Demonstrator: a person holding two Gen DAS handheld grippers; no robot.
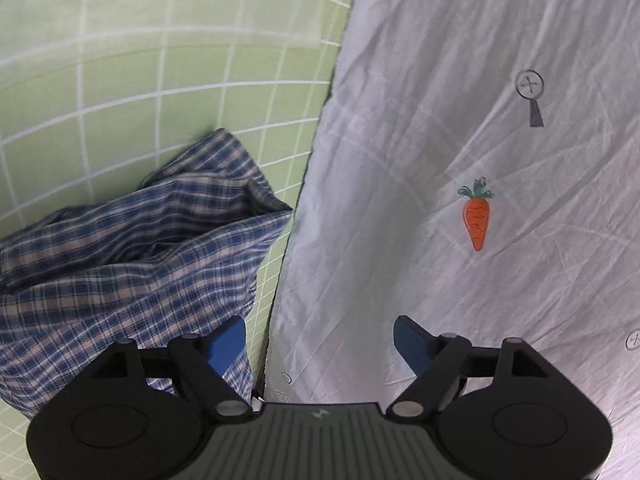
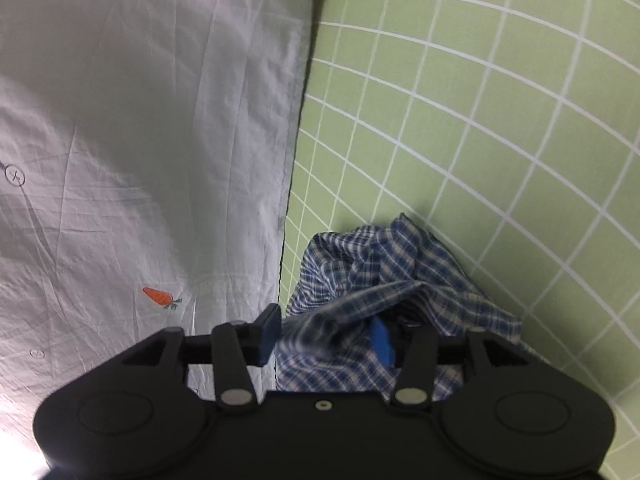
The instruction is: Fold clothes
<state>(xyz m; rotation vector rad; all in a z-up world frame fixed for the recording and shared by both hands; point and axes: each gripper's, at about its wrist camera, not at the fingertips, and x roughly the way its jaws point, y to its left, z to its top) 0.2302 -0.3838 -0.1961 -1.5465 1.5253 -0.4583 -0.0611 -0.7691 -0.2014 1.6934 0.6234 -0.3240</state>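
A crumpled blue plaid shirt [image 1: 132, 240] lies on the green grid mat [image 1: 140, 60], beside the edge of a white sheet [image 1: 420, 140]. My left gripper [image 1: 320, 344] is open and empty, hovering over the sheet's edge with the shirt under its left finger. In the right wrist view the shirt [image 2: 400, 276] is bunched right in front of my right gripper [image 2: 326, 336]. A fold of plaid cloth lies between its blue fingers [image 2: 380, 340], which stand partly apart around it. I cannot tell whether they pinch it.
The white sheet is wrinkled and printed with an orange carrot [image 1: 477, 216] and small circle marks [image 1: 530, 84]. The carrot also shows in the right wrist view [image 2: 160, 297]. The green mat [image 2: 480, 120] stretches beyond the shirt.
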